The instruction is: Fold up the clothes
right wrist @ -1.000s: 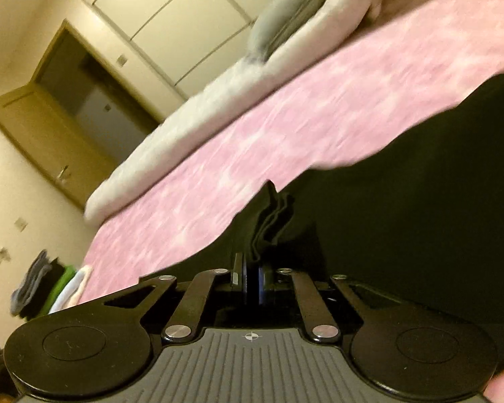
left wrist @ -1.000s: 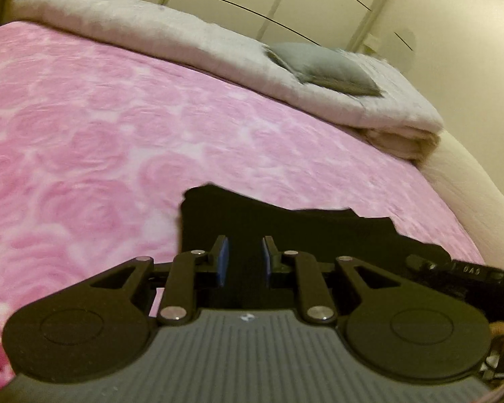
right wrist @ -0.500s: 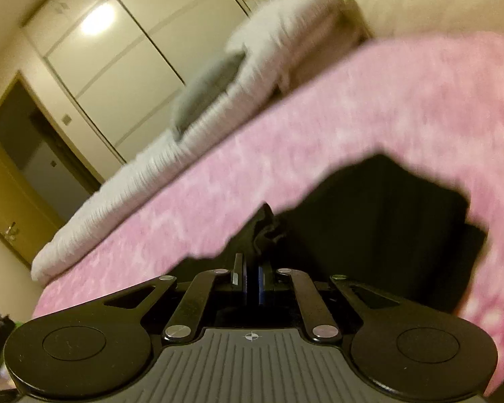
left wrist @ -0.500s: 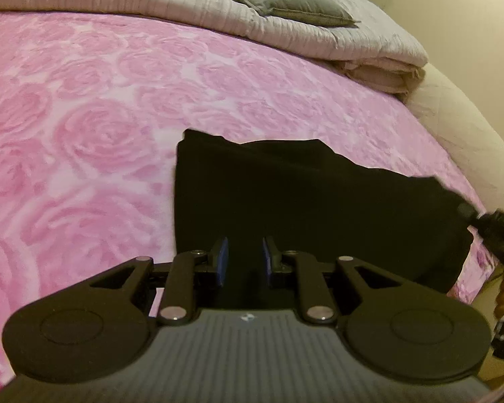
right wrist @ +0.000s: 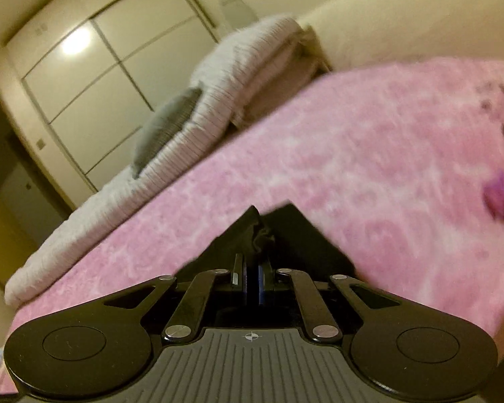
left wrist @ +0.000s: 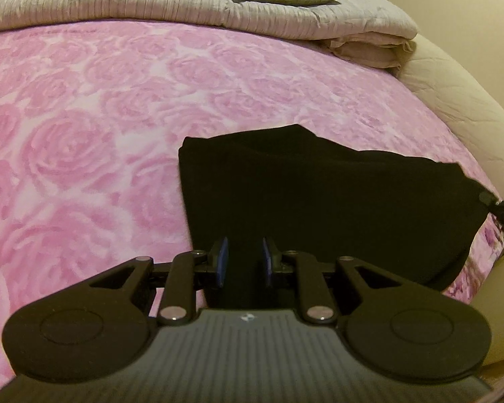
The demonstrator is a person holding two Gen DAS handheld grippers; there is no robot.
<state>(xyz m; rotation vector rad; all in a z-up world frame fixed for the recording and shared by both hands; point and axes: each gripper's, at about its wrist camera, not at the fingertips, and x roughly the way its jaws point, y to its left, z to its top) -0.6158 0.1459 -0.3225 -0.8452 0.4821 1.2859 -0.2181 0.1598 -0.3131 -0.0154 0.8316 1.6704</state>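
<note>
While our right tongs (right wrist: 251, 277) pinch the black garment's (left wrist: 319, 198) bunched corner and our left tongs (left wrist: 242, 267) stand narrowly parted over its near edge, we should draw that corner taut and low over the bed (left wrist: 84, 134).

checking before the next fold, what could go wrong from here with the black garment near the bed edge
The right gripper pinches only a small bunched corner of the black garment, so it may slip free. The left gripper is open, so that side could drag. The garment's right part overhangs the pink bedspread edge and might slide off.
</note>
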